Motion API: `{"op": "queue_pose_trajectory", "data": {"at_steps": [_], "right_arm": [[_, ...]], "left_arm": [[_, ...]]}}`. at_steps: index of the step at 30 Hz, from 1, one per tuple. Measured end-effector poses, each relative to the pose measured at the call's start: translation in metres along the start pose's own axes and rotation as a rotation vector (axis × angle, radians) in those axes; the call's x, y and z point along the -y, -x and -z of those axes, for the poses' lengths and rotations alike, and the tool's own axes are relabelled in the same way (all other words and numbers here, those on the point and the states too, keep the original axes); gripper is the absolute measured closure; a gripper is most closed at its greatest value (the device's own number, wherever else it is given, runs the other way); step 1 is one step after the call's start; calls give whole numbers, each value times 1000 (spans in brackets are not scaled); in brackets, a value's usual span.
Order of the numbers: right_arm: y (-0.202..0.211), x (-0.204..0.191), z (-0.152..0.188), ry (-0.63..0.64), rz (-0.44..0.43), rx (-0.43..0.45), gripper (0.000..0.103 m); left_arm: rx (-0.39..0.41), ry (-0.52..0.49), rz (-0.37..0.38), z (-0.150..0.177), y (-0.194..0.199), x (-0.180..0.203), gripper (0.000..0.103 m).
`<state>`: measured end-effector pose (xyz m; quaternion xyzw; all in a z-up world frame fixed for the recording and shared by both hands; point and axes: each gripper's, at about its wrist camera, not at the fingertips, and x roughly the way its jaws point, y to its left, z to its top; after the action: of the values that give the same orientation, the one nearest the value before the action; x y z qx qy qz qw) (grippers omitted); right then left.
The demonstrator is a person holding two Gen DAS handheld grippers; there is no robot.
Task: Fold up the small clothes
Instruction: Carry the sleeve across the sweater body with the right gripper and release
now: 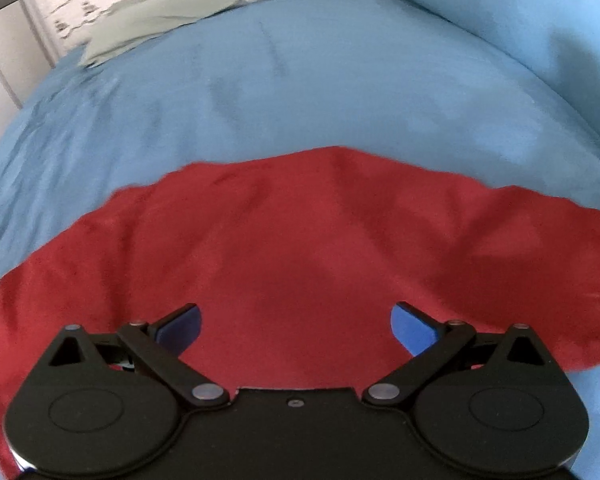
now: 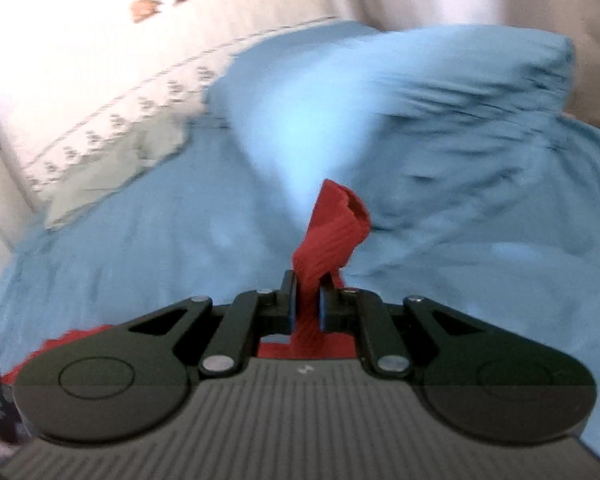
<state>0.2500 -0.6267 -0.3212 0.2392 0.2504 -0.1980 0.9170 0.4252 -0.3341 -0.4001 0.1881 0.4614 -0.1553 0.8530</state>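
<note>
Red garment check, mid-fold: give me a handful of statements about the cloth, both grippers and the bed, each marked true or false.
1. The right gripper is shut on the red garment. True.
2. The left gripper is clamping the garment. False: its jaws stand open above the cloth.
3. The garment lies on a blue bedsheet. True.
4. The garment is green. False: it is red.
5. A pale patterned cloth lies at the sheet's far left edge. True.

Soft daylight, overexposed at the pale patterned wall (image 2: 80, 60). Right view smeared by motion blur; fisheye bends both views' edges, corners dark
</note>
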Motion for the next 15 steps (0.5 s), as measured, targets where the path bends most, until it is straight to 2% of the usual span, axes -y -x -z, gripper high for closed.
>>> {"op": "queue_pose_trajectory", "data": {"at_steps": [5, 9, 13, 15], "right_arm": [[-22, -79, 5, 39, -141, -14, 78], [-37, -163, 11, 60, -289, -23, 78], [-47, -260, 37, 112, -443, -64, 78], [-51, -306, 61, 167, -506, -93, 78]], "left_arm": [[-3, 52, -55, 16, 17, -61, 0], [-4, 118, -112, 35, 33, -121, 0], [-8, 179, -165, 64, 49, -179, 0], [-17, 202, -190, 81, 57, -206, 0]]}}
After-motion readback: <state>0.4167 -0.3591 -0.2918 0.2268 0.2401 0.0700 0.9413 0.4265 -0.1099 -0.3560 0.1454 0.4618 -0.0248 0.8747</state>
